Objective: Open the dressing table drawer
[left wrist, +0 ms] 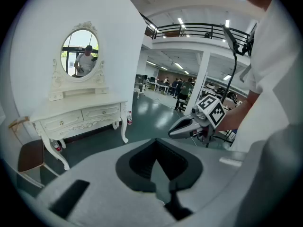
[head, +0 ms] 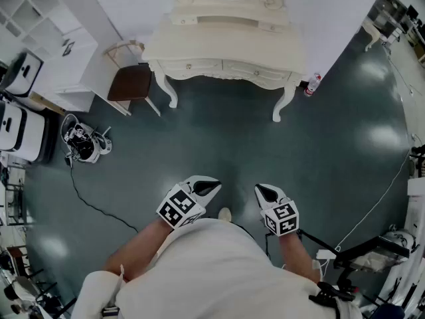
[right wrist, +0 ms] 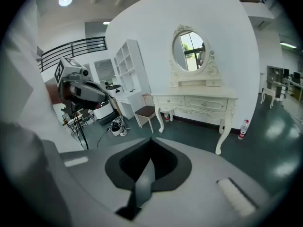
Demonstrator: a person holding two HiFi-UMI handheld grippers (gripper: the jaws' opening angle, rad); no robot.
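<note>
Grey left gripper (head: 212,187) and right gripper (head: 261,191) — both closed, empty.

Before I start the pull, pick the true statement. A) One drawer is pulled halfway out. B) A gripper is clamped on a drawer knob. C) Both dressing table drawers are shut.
C: in the right gripper view both drawer fronts sit flush in the dressing table.

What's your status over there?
Left gripper and right gripper both shut, empty, well short of the table. Drawers closed. Nothing in between; chair stands beside the table.
</note>
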